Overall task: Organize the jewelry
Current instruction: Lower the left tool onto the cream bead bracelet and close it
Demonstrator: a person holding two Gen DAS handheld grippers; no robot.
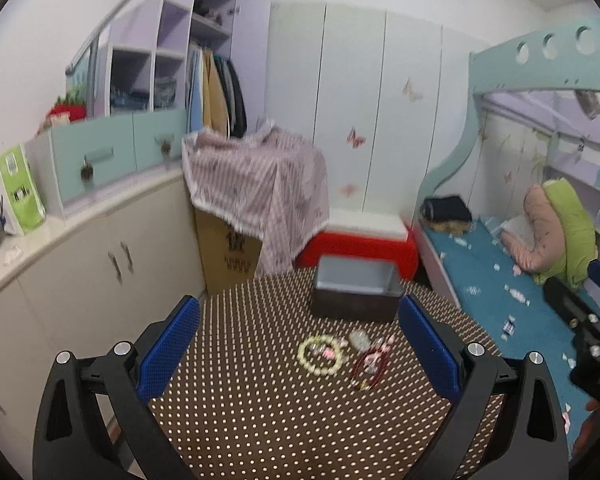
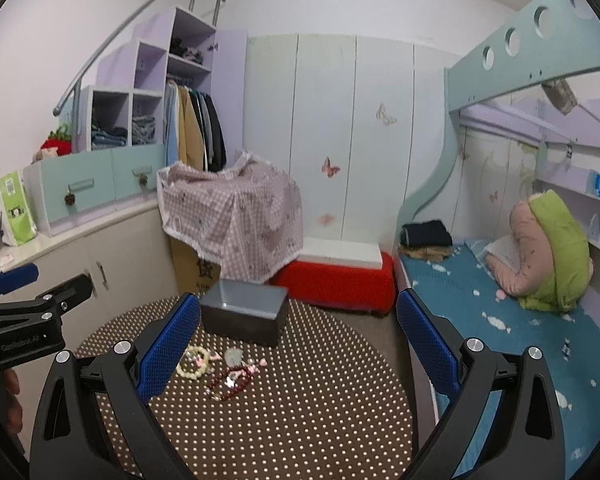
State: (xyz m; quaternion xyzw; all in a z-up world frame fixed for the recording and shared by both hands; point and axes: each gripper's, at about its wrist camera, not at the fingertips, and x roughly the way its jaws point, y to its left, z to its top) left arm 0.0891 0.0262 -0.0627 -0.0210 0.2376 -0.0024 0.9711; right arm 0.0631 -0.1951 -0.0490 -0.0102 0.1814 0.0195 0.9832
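A small heap of jewelry lies on a round table with a brown polka-dot cloth [image 1: 260, 420]. It holds a cream bead bracelet [image 1: 320, 356] [image 2: 194, 362], a dark red bead bracelet [image 1: 370, 366] [image 2: 230, 386], a pale stone pendant [image 1: 359, 338] [image 2: 234, 356] and small pink pieces [image 2: 256, 366]. Behind them stands an open grey box [image 1: 356, 292] [image 2: 244, 312]. My left gripper [image 1: 298, 300] hovers open above the heap. My right gripper [image 2: 298, 298] is open too, with the jewelry low and left between its fingers. Both are empty.
A red and white bench [image 2: 336, 280] and a cloth-covered carton [image 2: 232, 212] stand behind the table. Cabinets [image 1: 80, 260] run along the left, and a bunk bed with a blue mattress [image 2: 500, 320] is on the right. A hand [image 2: 12, 400] holds the left tool.
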